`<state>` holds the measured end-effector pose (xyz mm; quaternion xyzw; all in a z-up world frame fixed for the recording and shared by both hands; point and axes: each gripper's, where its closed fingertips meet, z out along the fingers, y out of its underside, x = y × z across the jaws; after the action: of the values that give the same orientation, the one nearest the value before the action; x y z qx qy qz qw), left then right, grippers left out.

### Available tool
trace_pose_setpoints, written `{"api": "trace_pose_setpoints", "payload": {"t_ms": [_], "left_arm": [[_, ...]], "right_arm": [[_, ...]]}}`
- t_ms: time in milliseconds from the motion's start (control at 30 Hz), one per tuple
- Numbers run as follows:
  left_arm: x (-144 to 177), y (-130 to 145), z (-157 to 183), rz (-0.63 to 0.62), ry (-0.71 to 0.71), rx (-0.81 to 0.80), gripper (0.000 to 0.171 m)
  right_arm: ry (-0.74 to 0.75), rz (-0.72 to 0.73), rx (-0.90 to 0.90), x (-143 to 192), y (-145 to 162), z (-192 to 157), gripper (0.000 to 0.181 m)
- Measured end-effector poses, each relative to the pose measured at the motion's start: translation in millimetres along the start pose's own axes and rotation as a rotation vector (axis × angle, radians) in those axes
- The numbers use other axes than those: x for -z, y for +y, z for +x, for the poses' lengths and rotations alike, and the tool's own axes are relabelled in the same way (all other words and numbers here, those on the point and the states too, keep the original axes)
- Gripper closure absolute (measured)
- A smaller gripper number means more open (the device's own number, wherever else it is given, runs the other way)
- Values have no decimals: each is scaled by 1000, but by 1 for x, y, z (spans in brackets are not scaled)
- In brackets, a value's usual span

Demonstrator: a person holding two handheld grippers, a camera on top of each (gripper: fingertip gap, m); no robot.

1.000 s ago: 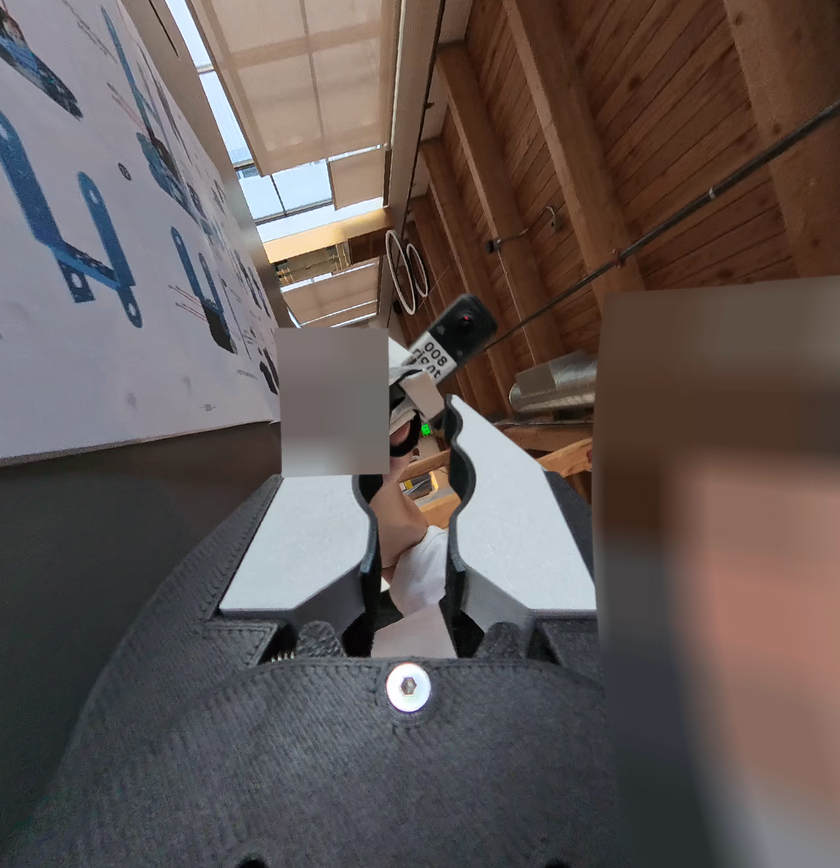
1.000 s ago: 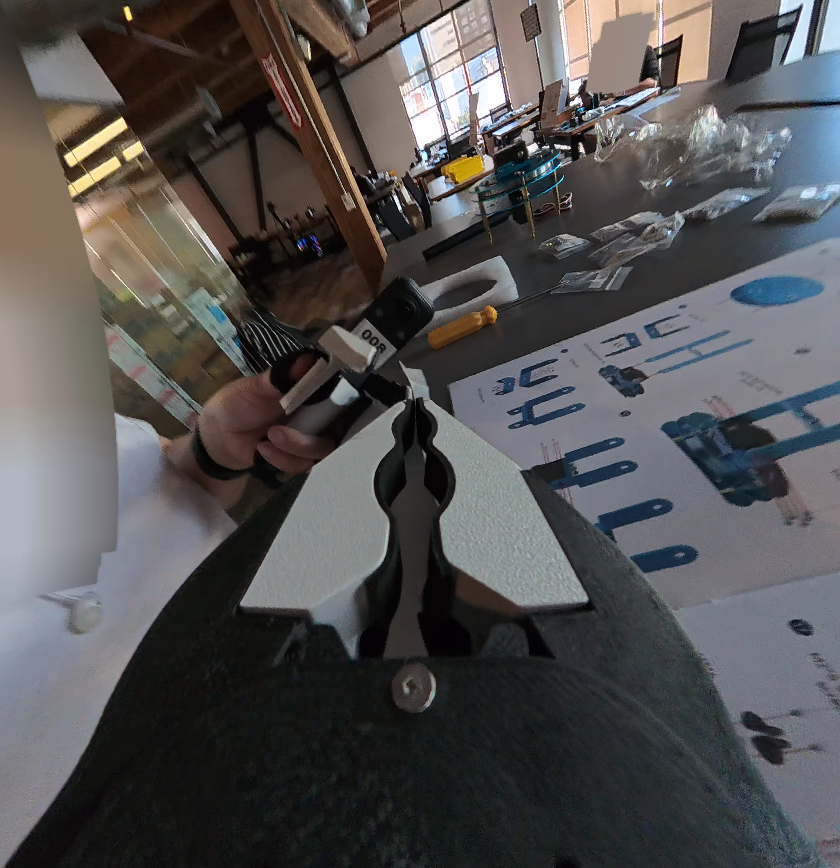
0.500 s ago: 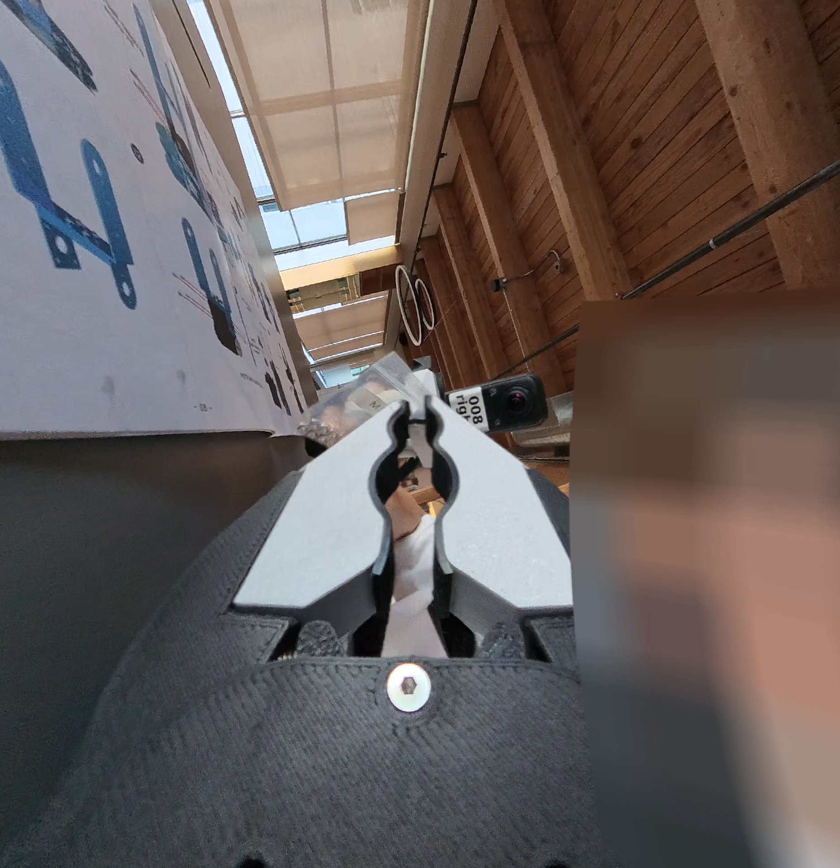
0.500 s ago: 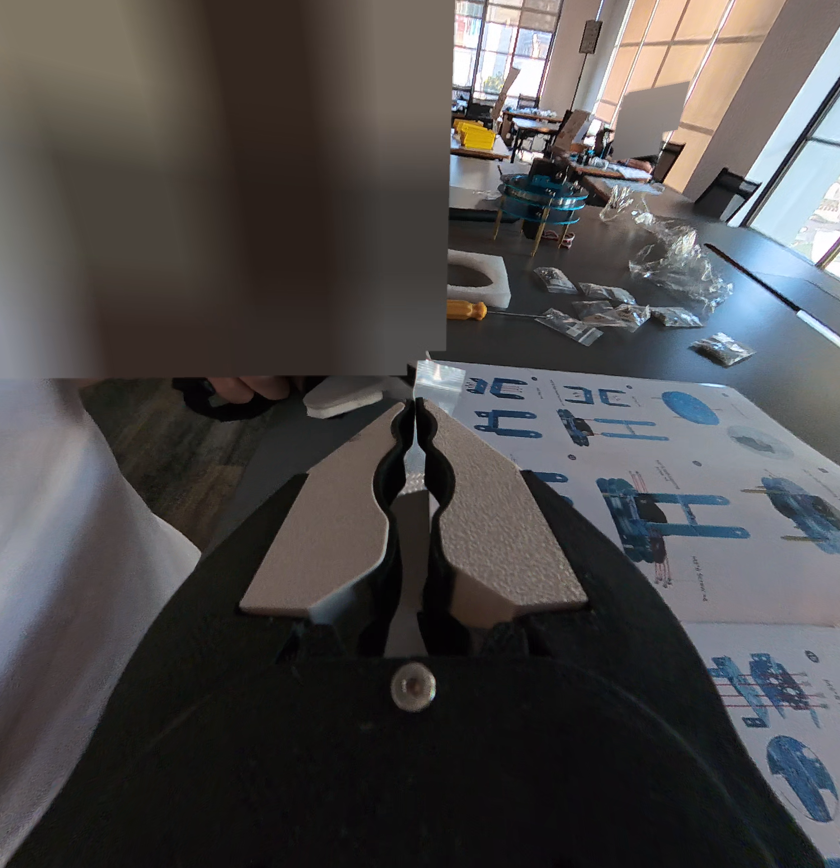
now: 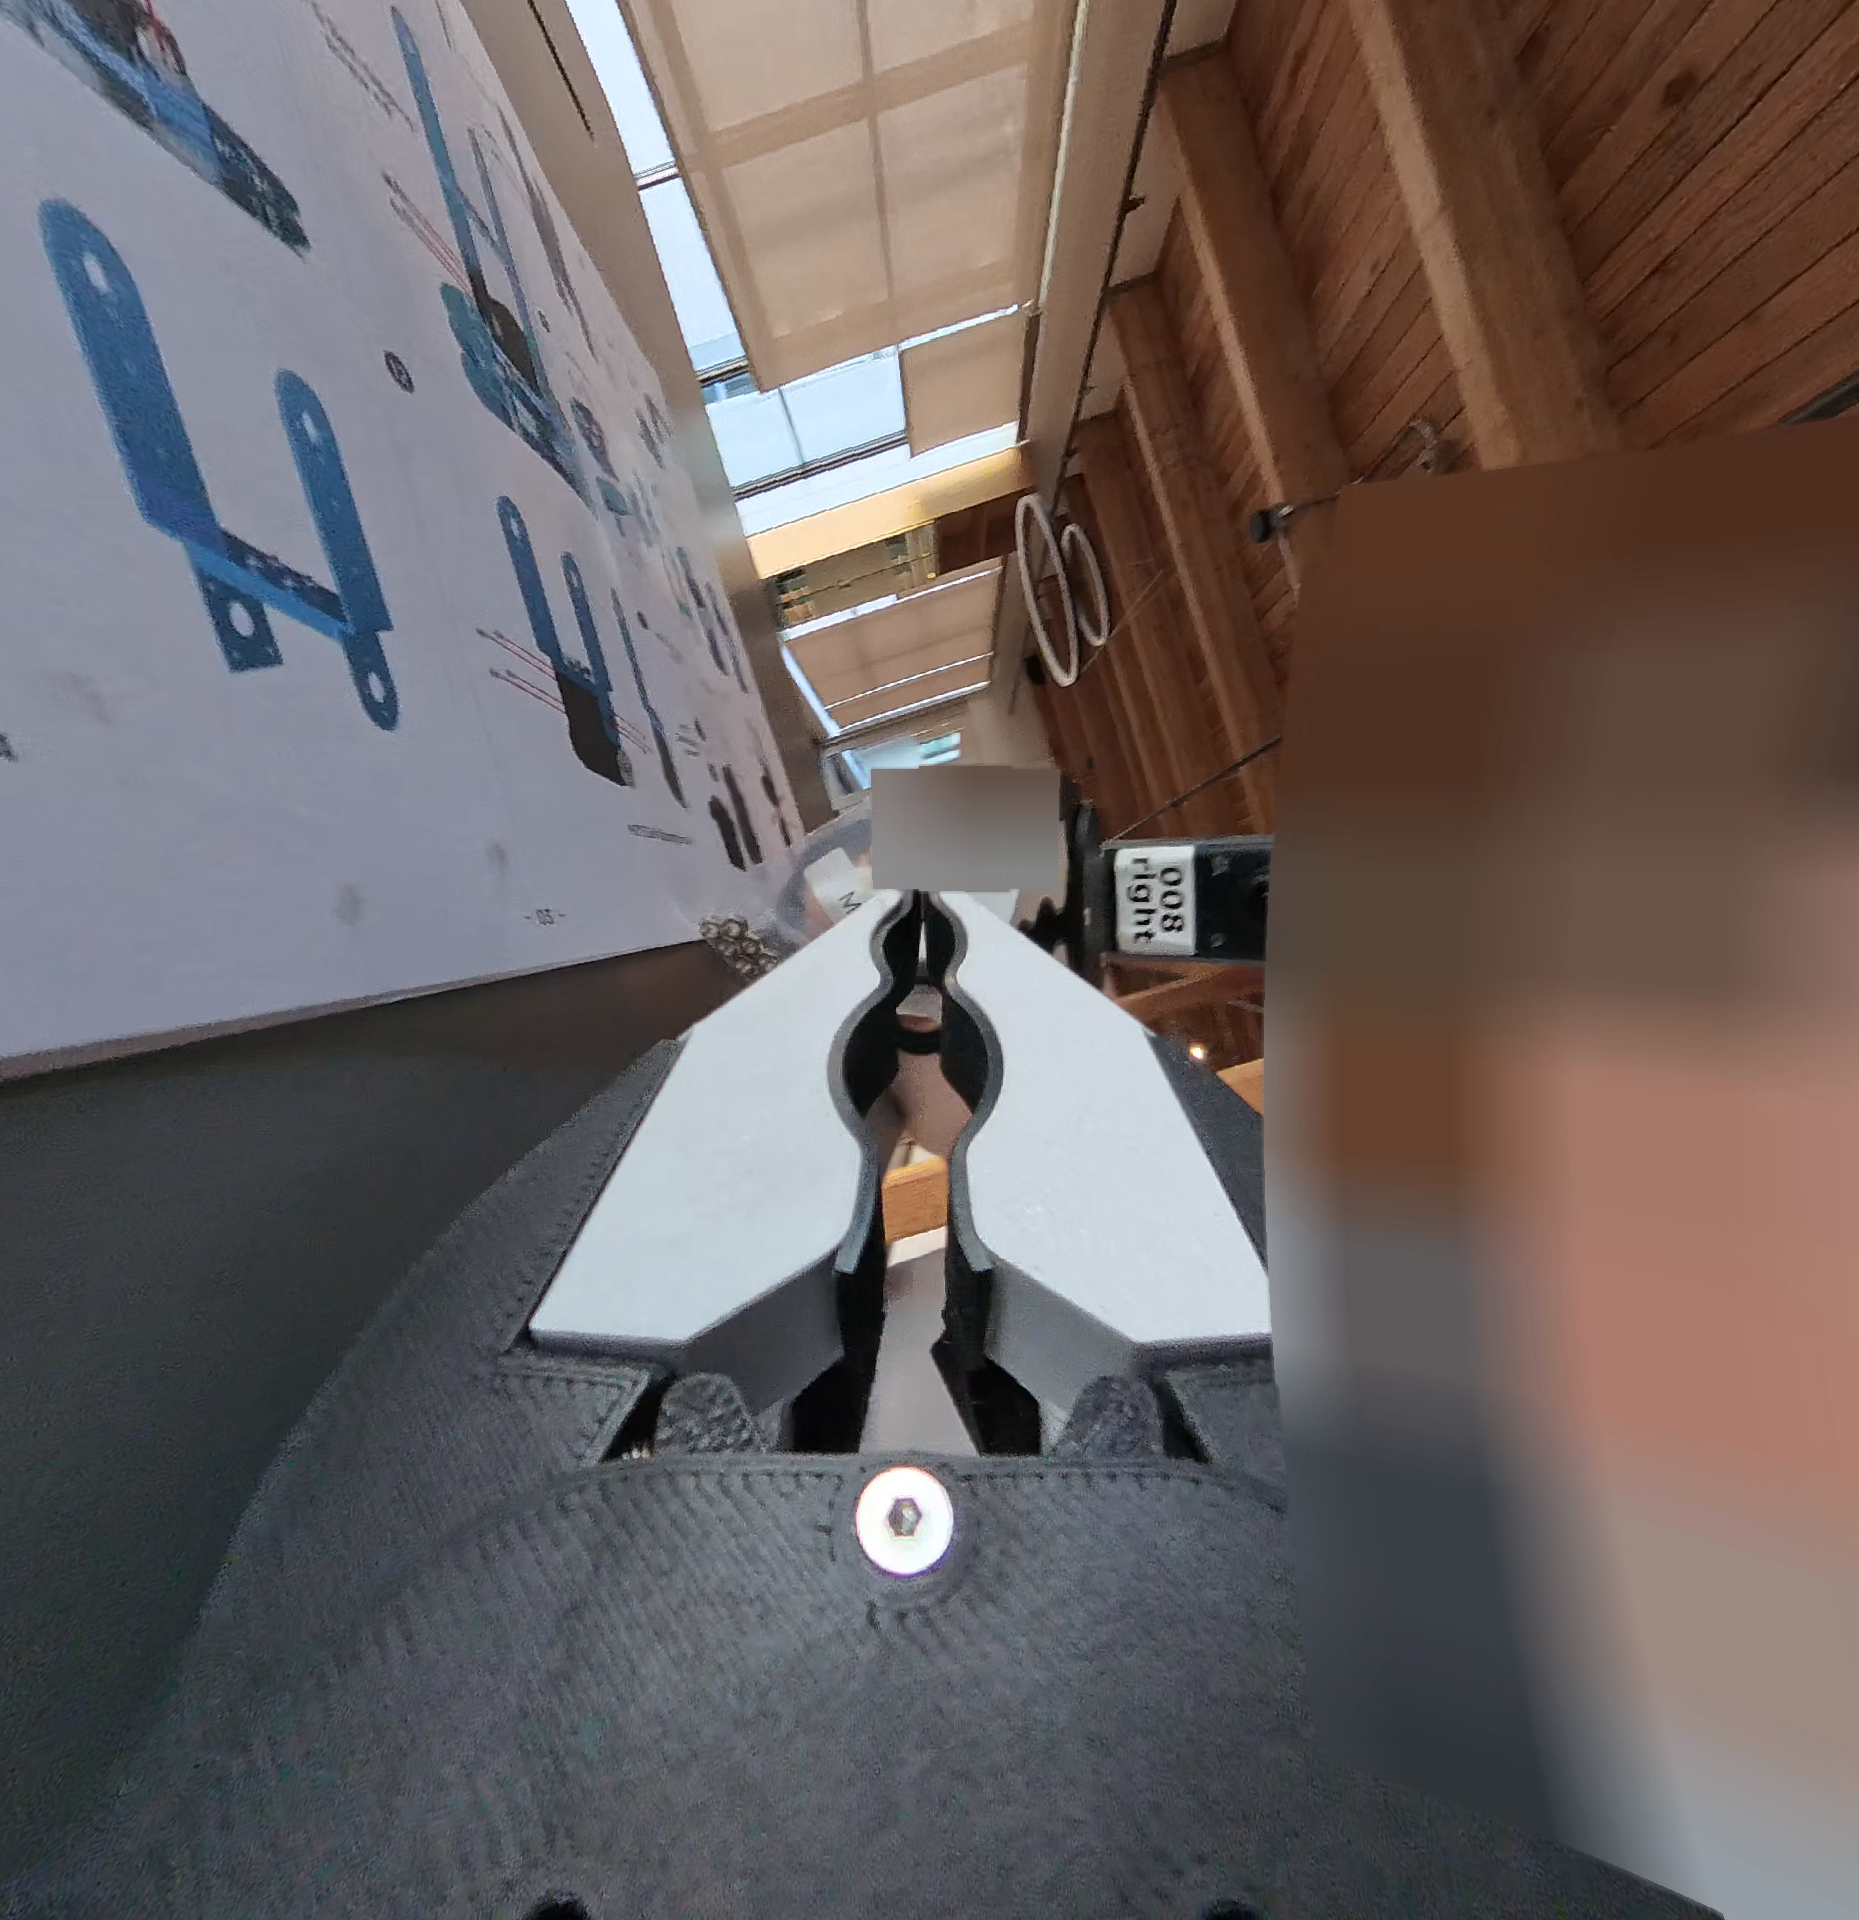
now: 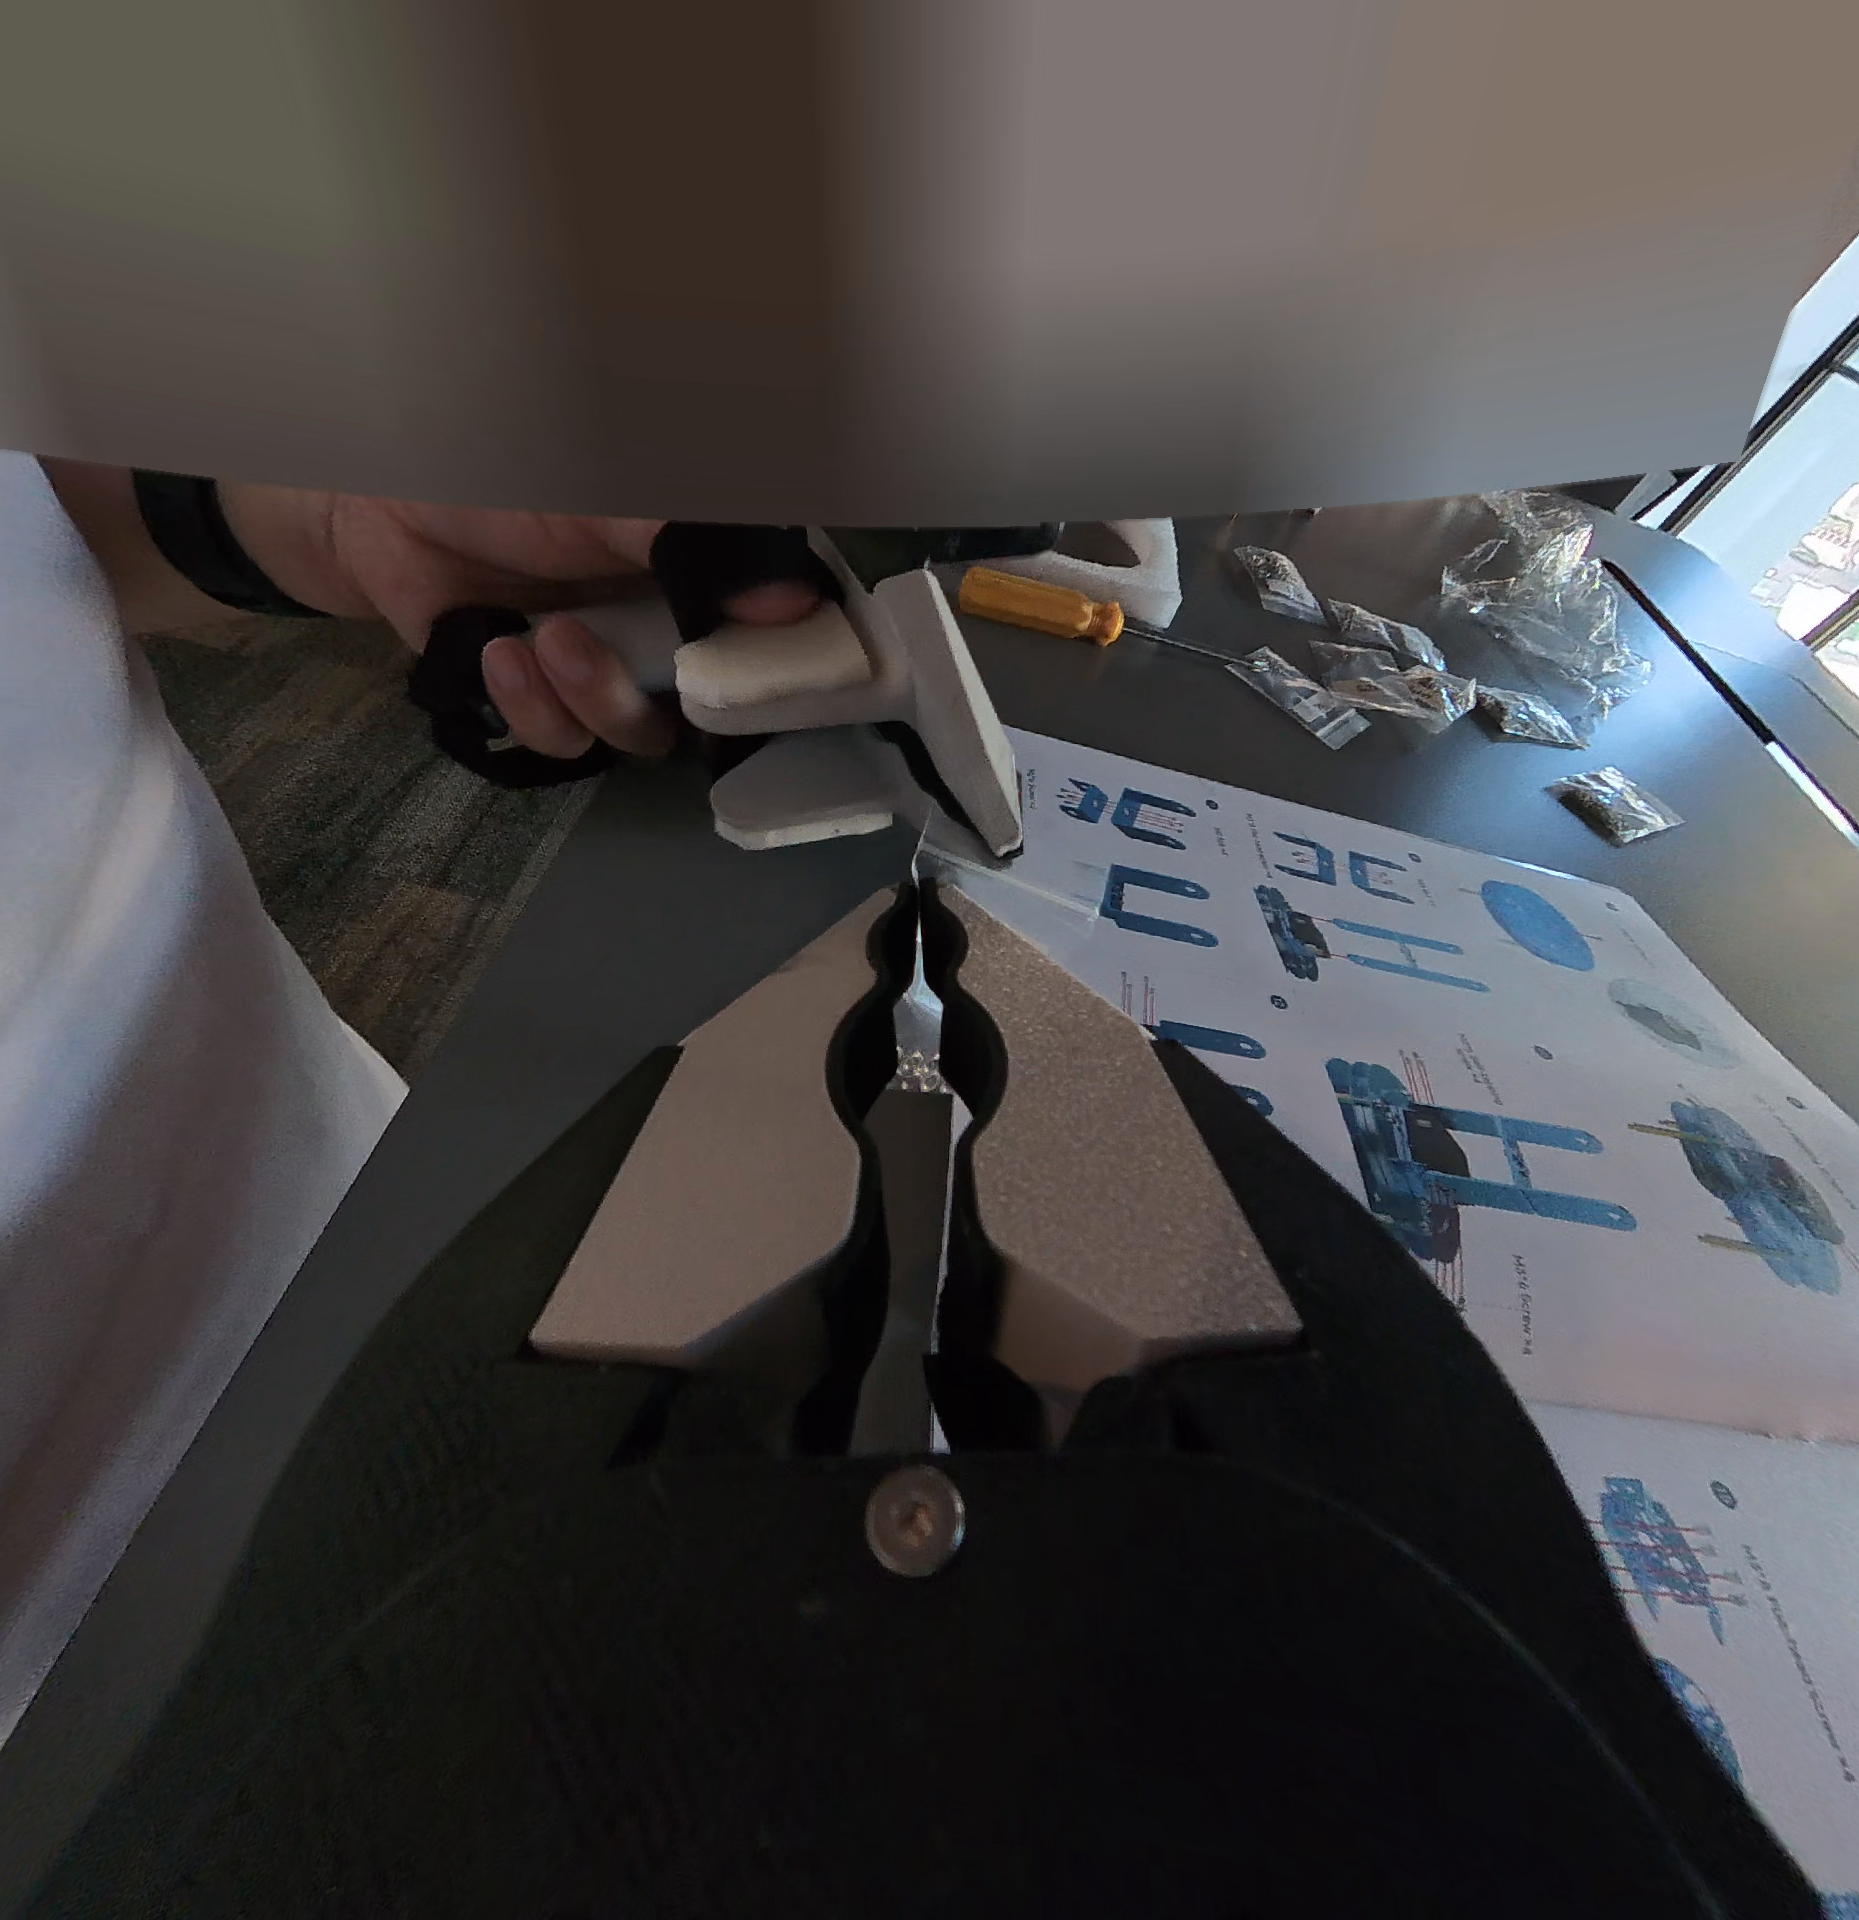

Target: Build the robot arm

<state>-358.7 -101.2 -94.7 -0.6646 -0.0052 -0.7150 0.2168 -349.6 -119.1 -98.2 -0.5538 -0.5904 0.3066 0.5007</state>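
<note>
A small clear plastic bag (image 6: pixel 919 1023) with tiny metal nuts in it is pinched between my two grippers above the near edge of the dark table (image 6: pixel 634 935). My right gripper (image 6: pixel 920 894) is shut on the bag, and the nuts show between its fingers. My left gripper (image 5: pixel 920 912) is shut on the bag's other edge. The bag (image 5: pixel 800 902) bulges out to the left of its tips. In the right wrist view the left gripper (image 6: pixel 982 844) meets my right tips from above, held by a hand (image 6: pixel 551 623).
A white instruction sheet (image 6: pixel 1424 1039) with blue drawings lies on the table. Behind it are a yellow-handled screwdriver (image 6: pixel 1039 620), a white foam block (image 6: pixel 1143 561), several small hardware bags (image 6: pixel 1351 665) and crumpled clear plastic (image 6: pixel 1538 592).
My left gripper went from open to shut. The two grippers came together tip to tip, and the bag now sits pinched between both.
</note>
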Motion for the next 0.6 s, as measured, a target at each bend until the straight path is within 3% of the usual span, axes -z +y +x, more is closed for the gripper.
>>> {"api": "trace_pose_setpoints", "payload": {"t_ms": [33,233,333,467,600], "left_arm": [[0,1,-1,-11,-18,-30,171],[-9,5,5,-52,-22,-99,171],[-16,11,7,-93,-72,-212,171],[-30,16,3,-154,-214,-420,171],[-47,27,-6,-217,-297,-532,171]], "right_arm": [[-6,-5,-12,0,1,0,181],[-94,-27,-191,2,4,-3,177],[-208,4,-582,13,-2,-1,156],[-288,22,-1139,32,3,10,160],[-235,37,-1286,39,23,16,161]]}}
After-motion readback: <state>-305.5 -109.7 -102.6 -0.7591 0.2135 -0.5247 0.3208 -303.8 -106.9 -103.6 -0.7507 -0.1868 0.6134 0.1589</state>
